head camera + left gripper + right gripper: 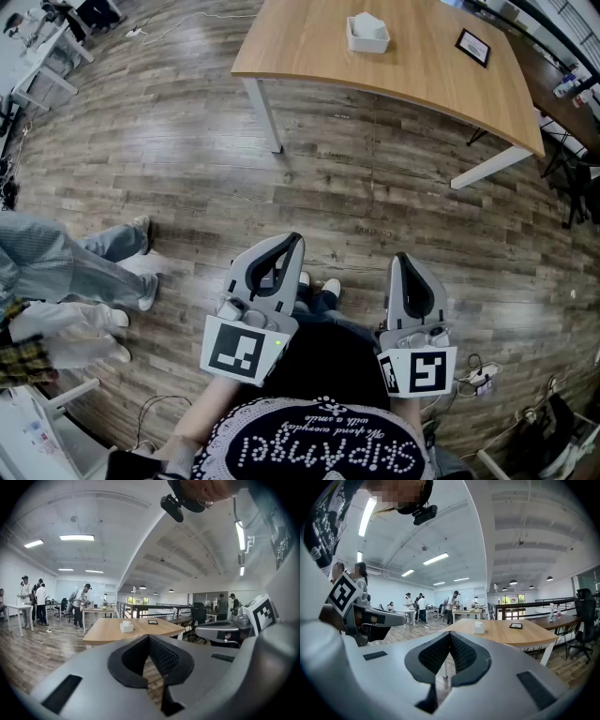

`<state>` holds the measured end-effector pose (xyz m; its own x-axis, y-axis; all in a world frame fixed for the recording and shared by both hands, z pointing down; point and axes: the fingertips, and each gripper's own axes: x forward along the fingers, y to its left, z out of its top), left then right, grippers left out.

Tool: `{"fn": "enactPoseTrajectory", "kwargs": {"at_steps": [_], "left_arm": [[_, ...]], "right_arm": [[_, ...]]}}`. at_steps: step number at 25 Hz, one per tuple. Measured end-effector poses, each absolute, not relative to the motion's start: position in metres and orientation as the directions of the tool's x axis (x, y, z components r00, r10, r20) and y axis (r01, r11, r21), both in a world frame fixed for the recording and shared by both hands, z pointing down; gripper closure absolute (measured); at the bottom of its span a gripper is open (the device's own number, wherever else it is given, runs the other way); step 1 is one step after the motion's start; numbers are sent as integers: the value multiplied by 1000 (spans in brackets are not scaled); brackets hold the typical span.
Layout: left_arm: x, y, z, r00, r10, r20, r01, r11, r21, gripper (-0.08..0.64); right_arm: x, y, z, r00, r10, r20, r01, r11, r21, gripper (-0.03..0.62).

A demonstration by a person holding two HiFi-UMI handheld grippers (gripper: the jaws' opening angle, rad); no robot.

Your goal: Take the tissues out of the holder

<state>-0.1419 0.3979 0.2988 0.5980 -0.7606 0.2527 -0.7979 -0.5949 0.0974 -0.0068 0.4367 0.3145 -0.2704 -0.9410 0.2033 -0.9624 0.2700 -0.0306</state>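
Observation:
A white tissue holder point(367, 34) with white tissues showing at its top stands on the wooden table point(319, 47), far ahead of both grippers. It shows small in the left gripper view as the holder point(126, 626) and in the right gripper view as the holder point(478, 627). My left gripper point(294, 240) is held close to my body over the floor, jaws together and empty. My right gripper point(400, 257) is beside it, also shut with nothing between its jaws. Both point roughly toward the table.
A small black-framed card point(472, 47) lies on the table's right part. A person's legs point(84, 267) are at the left on the wood floor. Cables and a power strip point(478, 378) lie at the right. Other tables and people point(419, 607) are far back.

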Motion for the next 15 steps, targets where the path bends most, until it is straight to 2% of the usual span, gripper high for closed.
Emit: {"fn": "enactPoseTrajectory", "kwargs": {"at_steps": [15], "left_arm": [[-174, 374, 303, 474, -833, 285, -876, -479, 58, 555]], "right_arm": [[17, 428, 323, -274, -935, 228, -962, 272, -40, 581]]}}
